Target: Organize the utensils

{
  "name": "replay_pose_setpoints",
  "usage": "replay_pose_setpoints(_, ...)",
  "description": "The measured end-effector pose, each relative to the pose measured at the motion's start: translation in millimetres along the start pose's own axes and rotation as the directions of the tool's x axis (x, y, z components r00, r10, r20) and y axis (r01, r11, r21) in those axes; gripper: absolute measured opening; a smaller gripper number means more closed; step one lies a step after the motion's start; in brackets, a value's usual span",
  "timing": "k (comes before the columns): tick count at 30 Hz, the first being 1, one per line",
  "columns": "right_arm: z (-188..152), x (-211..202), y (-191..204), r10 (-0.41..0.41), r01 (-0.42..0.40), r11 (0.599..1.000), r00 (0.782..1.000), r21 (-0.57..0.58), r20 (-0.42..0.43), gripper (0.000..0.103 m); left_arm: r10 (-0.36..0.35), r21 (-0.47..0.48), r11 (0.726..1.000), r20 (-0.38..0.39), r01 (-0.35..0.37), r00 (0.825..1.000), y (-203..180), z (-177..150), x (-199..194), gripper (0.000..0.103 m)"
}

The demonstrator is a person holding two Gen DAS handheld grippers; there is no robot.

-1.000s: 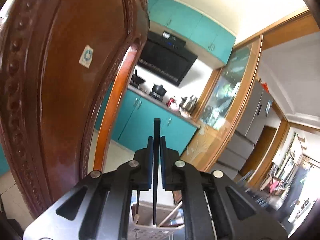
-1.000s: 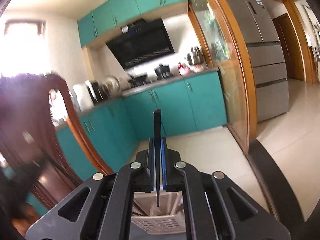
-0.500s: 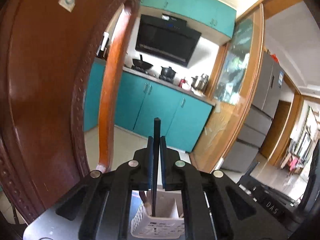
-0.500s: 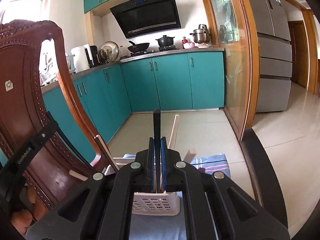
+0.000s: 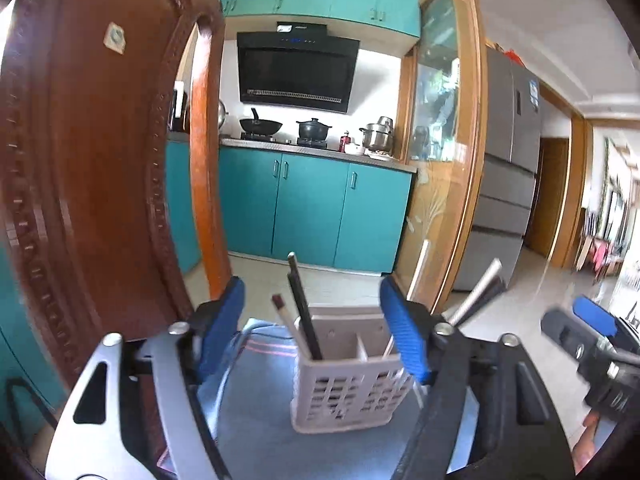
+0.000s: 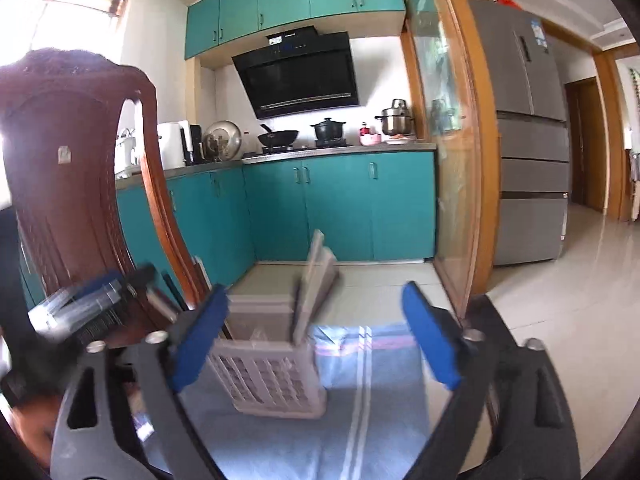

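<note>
A grey slotted utensil basket (image 5: 347,384) stands on a blue cloth (image 5: 256,432). A black chopstick (image 5: 304,312) and a brown-tipped chopstick (image 5: 282,312) lean in its left compartment; pale and dark sticks (image 5: 478,292) lean out at its right. My left gripper (image 5: 316,328) is open and empty just before the basket. In the right wrist view the basket (image 6: 272,372) sits low left, with blurred sticks (image 6: 316,280) in it. My right gripper (image 6: 316,340) is open and empty above the cloth (image 6: 360,420). The right gripper also shows in the left wrist view (image 5: 592,344).
A carved wooden chair back (image 5: 92,184) stands close on the left, also in the right wrist view (image 6: 76,168). Teal kitchen cabinets (image 5: 312,208), a glass partition (image 5: 440,160) and a fridge (image 6: 528,140) lie beyond. The table's dark edge (image 6: 500,320) runs at the right.
Both grippers were shut on black chopsticks and have opened. The chopsticks now stand in the basket. Both views have tilted down toward the basket and pulled back.
</note>
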State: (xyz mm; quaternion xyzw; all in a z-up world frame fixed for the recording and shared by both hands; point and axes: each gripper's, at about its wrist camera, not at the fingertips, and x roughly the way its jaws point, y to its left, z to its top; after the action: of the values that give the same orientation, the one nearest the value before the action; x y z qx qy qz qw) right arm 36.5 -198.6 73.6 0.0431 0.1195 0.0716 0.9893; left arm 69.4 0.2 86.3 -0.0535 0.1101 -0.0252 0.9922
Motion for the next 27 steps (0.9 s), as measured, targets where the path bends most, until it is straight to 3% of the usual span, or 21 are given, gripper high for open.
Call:
replay_pose_setpoints(5, -40, -11, -6, -0.042, 0.040, 0.999, 0.994, -0.022, -0.100, 0.097, 0.016, 0.081, 0.997, -0.020, -0.015, 1.000, -4, -24, -26, 0.088)
replay_pose_setpoints(9, -51, -23, 3, -0.055, 0.049, 0.997, 0.993, -0.060, -0.103, 0.100, -0.013, 0.083, 0.996, -0.039, 0.016, 0.999, -5, -34, -41, 0.099)
replay_pose_setpoints(27, -71, -35, 20, -0.095, 0.087, 0.993, 0.991, -0.077, -0.099, 0.100, 0.023, 0.132, 0.991, -0.052, -0.016, 0.998, 0, -56, -59, 0.099)
